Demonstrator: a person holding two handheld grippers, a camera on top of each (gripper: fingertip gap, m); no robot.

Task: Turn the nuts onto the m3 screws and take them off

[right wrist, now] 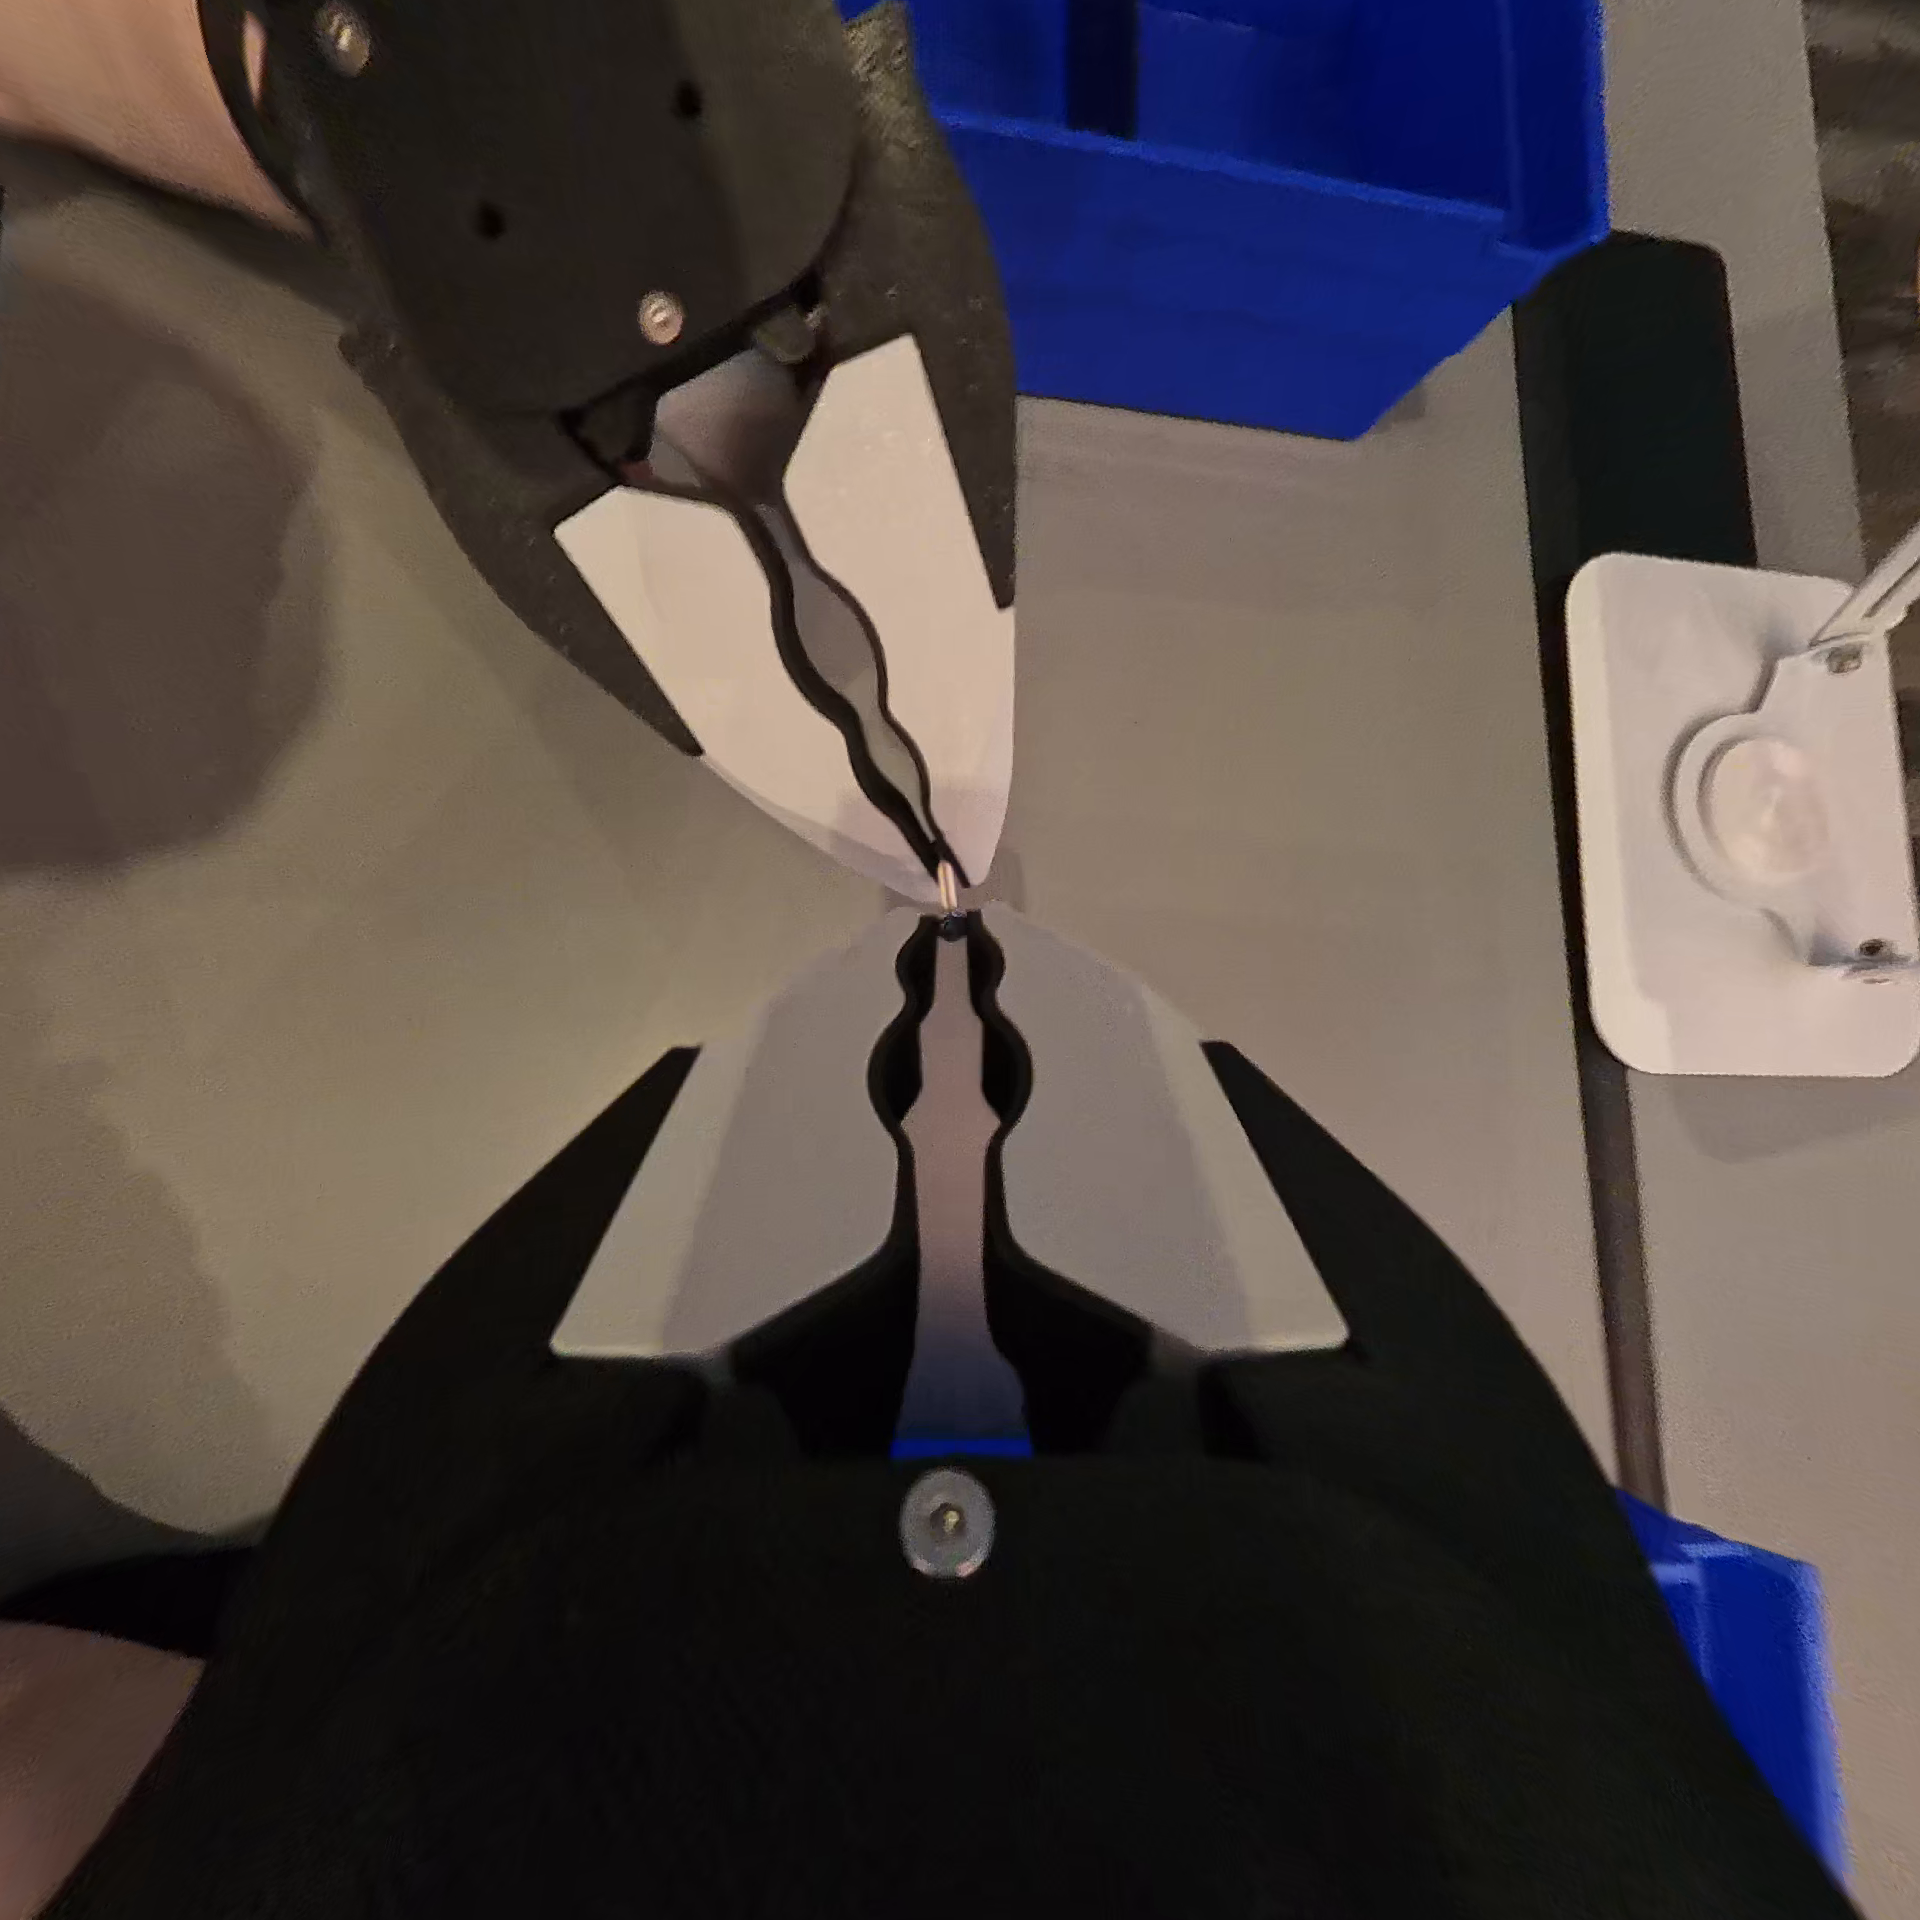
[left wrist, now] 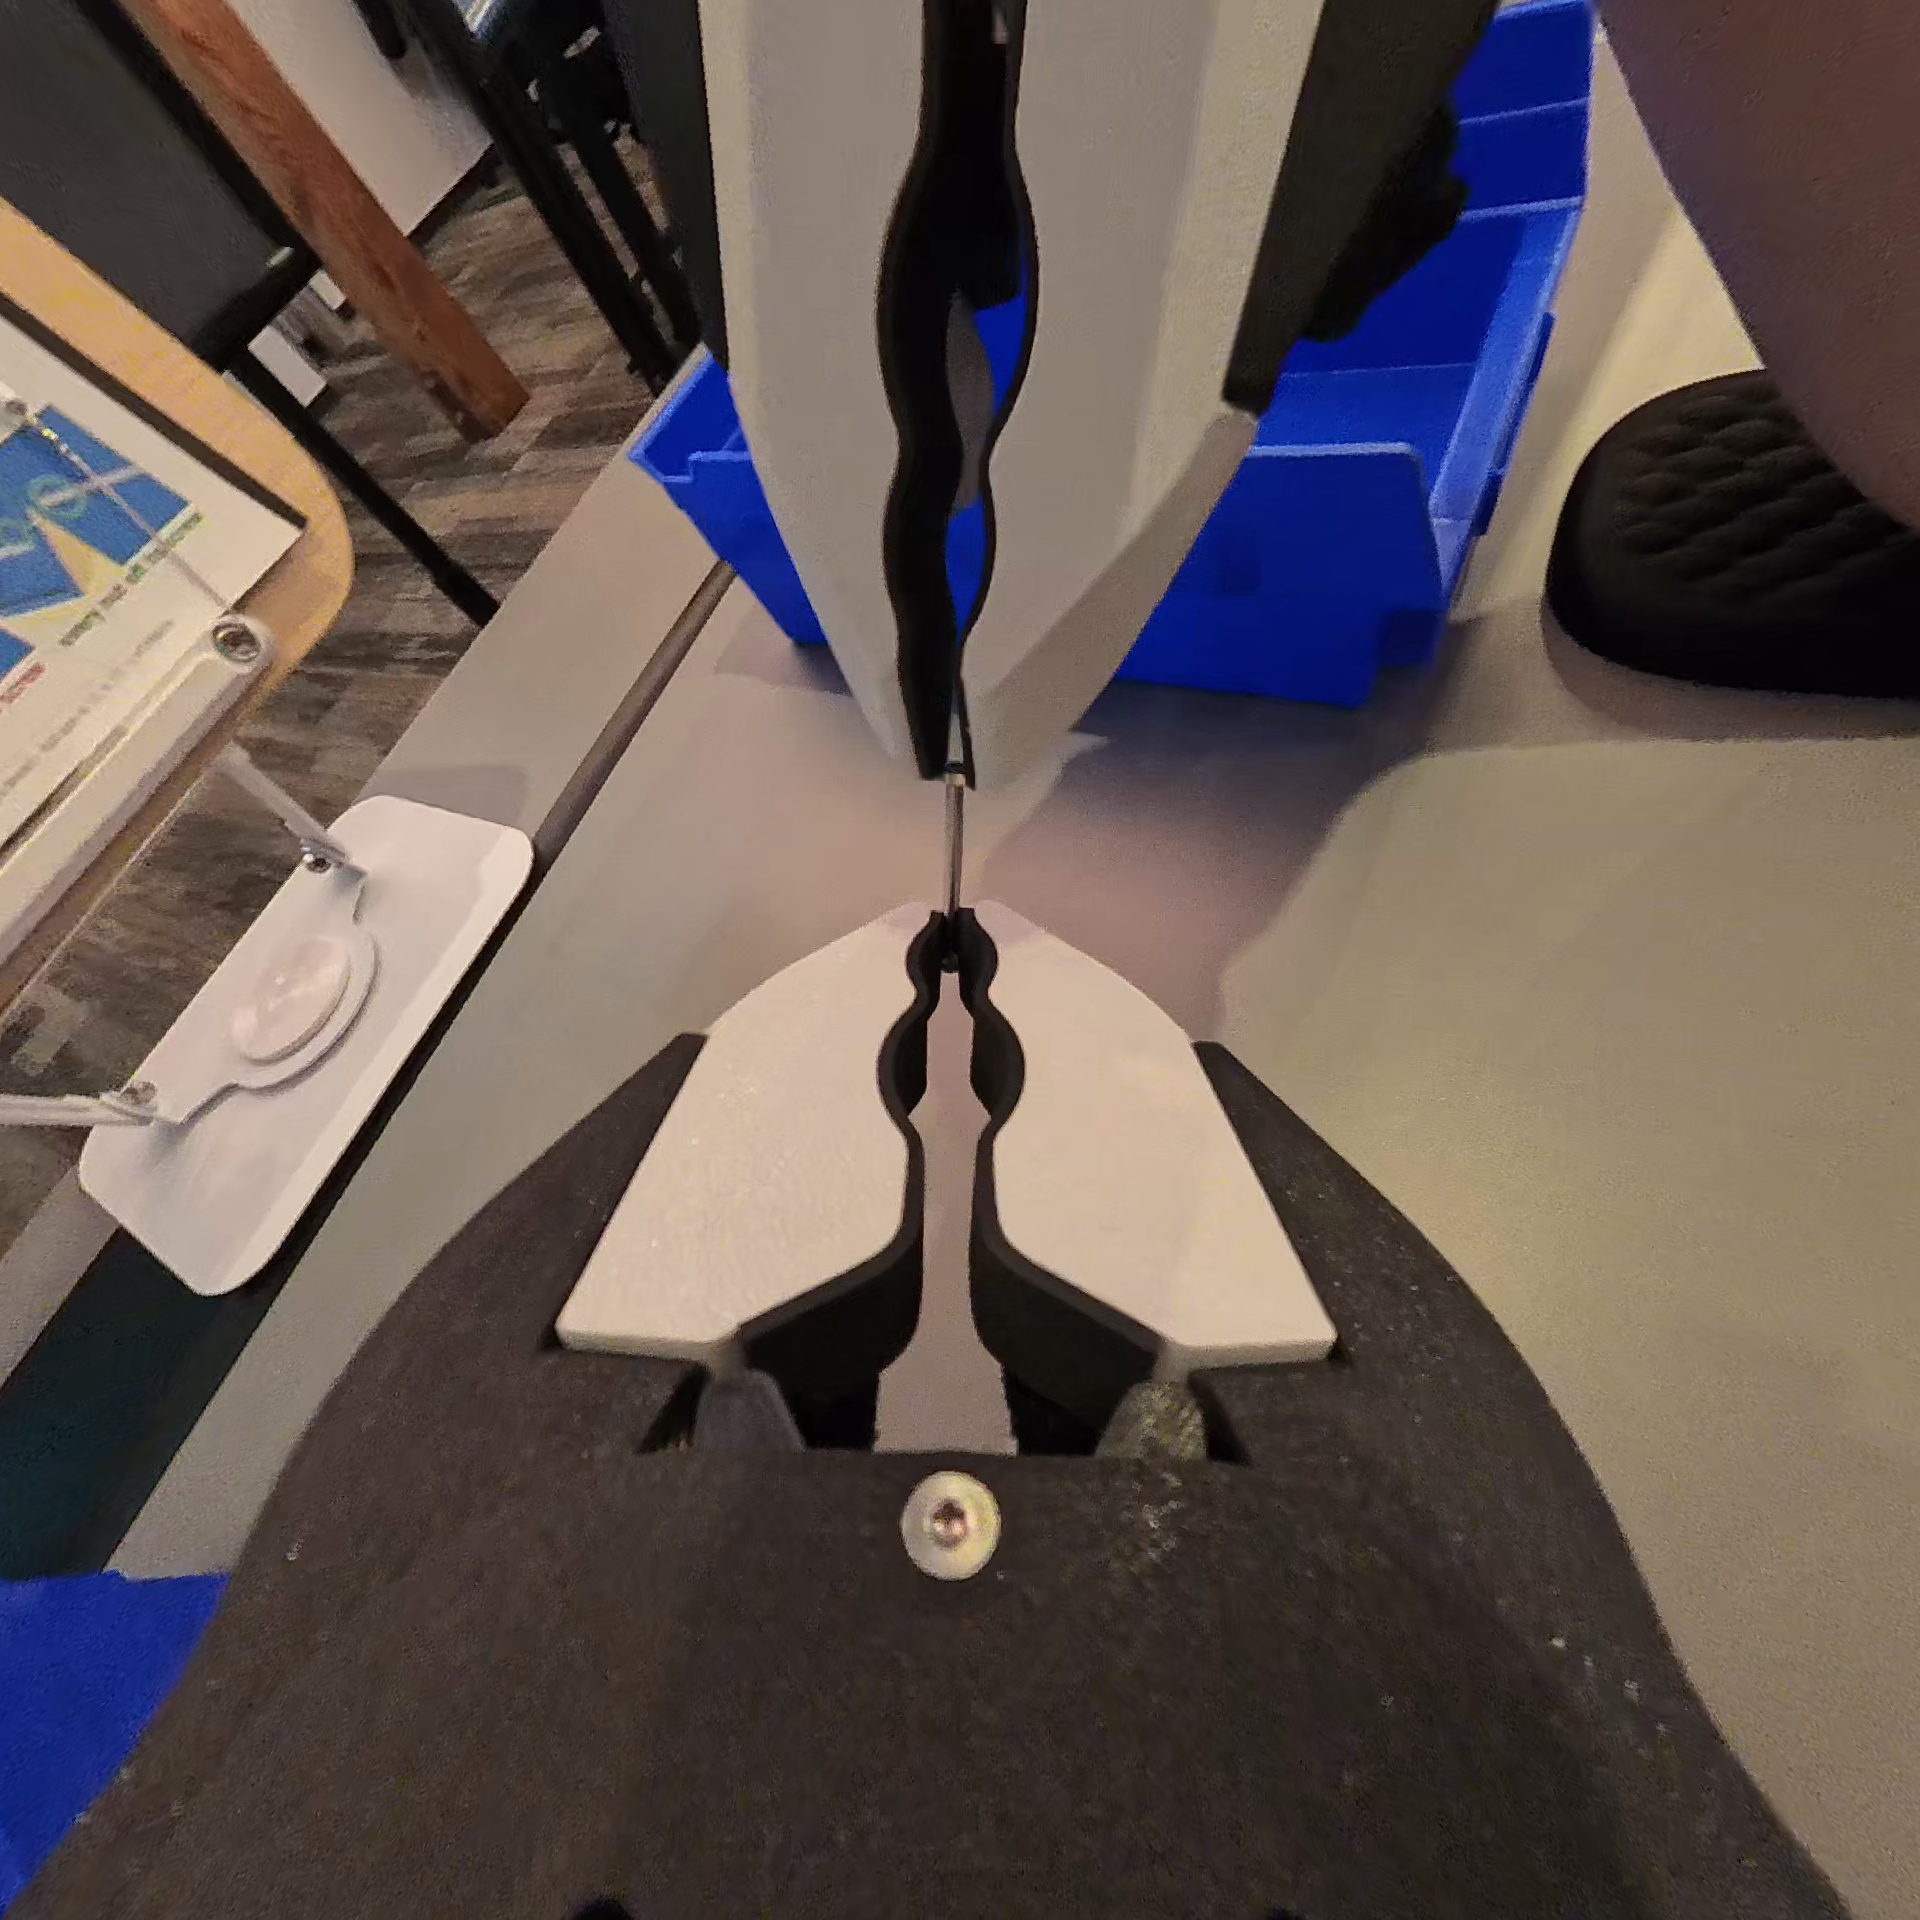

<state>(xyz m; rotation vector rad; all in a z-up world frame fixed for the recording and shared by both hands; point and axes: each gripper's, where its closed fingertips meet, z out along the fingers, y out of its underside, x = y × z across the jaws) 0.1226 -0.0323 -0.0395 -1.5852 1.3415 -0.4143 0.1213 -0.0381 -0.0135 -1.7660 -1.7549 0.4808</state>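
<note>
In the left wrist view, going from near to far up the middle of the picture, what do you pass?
left gripper shut on one end of the screw → screw → right gripper shut on the other end → blue bin

Shiny metal screw (left wrist: 952, 850), matt grey table (left wrist: 1455, 1039)

Greys, black and one strong blue

Pale grey fingers (left wrist: 790, 1164) edged black; silver screw (left wrist: 953, 847); blue bins (left wrist: 1351, 582); grey table (left wrist: 1507, 1039); black quilted pad (left wrist: 1745, 540); white plate (right wrist: 1745, 821).
</note>
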